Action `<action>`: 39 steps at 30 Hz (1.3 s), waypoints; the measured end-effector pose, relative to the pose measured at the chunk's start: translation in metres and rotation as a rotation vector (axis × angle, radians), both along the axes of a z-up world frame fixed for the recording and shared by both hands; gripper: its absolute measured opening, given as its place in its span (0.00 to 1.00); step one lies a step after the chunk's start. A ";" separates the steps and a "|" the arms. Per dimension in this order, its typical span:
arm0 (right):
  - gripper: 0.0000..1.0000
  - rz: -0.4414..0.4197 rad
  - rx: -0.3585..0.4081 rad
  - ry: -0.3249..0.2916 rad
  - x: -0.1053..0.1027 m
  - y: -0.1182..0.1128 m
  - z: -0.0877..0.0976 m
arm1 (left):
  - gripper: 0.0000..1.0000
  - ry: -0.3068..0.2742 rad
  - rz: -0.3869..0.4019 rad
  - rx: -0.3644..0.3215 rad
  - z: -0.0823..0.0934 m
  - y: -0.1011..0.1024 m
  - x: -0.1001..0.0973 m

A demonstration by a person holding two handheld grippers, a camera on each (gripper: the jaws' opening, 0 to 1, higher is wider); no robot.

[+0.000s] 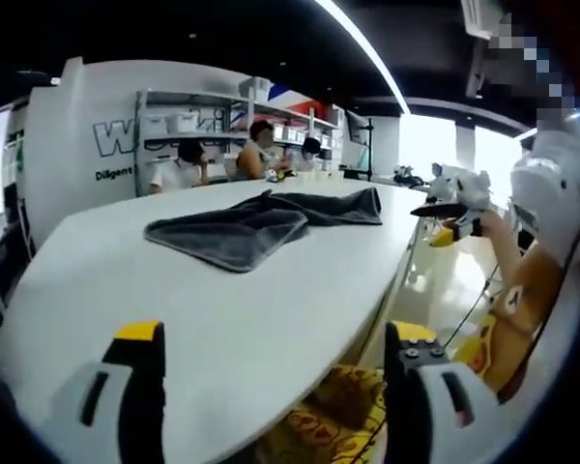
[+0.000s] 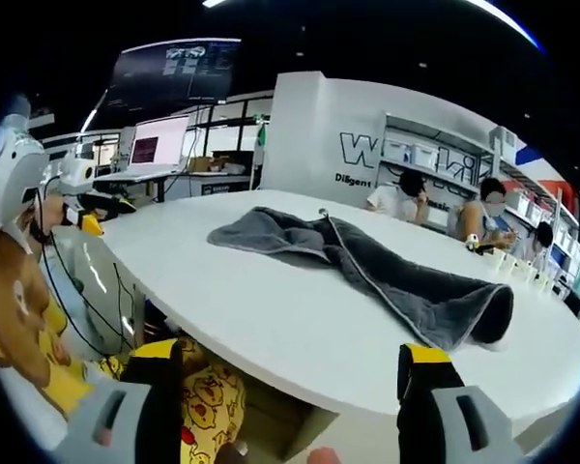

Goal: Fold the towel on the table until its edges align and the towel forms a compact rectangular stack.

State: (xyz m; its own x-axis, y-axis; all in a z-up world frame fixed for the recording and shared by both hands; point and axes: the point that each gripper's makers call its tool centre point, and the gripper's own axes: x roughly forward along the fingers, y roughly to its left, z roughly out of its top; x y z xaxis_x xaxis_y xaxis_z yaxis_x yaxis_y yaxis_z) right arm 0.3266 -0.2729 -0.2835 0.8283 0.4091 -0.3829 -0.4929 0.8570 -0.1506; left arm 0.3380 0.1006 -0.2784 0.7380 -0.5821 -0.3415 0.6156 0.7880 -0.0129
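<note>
Left tongs stand with jaws wide apart and empty above the near edge of the white tabletop. A grey towel lies rumpled farther on. The right tongs hover beyond the tabletop's right edge.

Both views face the towel from opposite table edges.

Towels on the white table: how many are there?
1. A grey towel lies crumpled on the white table, near the middle, far from both open grippers; the right gripper view shows the same towel.
</note>
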 end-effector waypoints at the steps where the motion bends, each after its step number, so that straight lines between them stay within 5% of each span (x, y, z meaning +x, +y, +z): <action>1: 0.94 0.002 -0.009 0.000 0.002 -0.001 0.000 | 0.99 0.000 -0.002 0.000 0.000 0.000 -0.001; 21: 0.72 0.031 -0.050 0.015 0.086 -0.038 0.004 | 0.99 -0.002 0.019 0.004 0.001 0.000 -0.001; 32: 0.49 -0.043 -0.002 0.116 0.147 -0.086 -0.029 | 0.99 0.003 0.014 0.012 0.002 -0.006 0.000; 39: 0.46 -0.066 0.011 0.164 0.165 -0.096 -0.044 | 0.99 0.007 0.015 0.009 0.001 -0.009 -0.001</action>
State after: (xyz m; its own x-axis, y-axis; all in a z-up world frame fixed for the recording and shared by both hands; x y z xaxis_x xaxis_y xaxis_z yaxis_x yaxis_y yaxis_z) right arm 0.4912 -0.3694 -0.3277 0.7802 0.3604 -0.5113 -0.4524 0.8896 -0.0633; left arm 0.3370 0.0913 -0.2769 0.7442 -0.5677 -0.3519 0.6035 0.7973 -0.0098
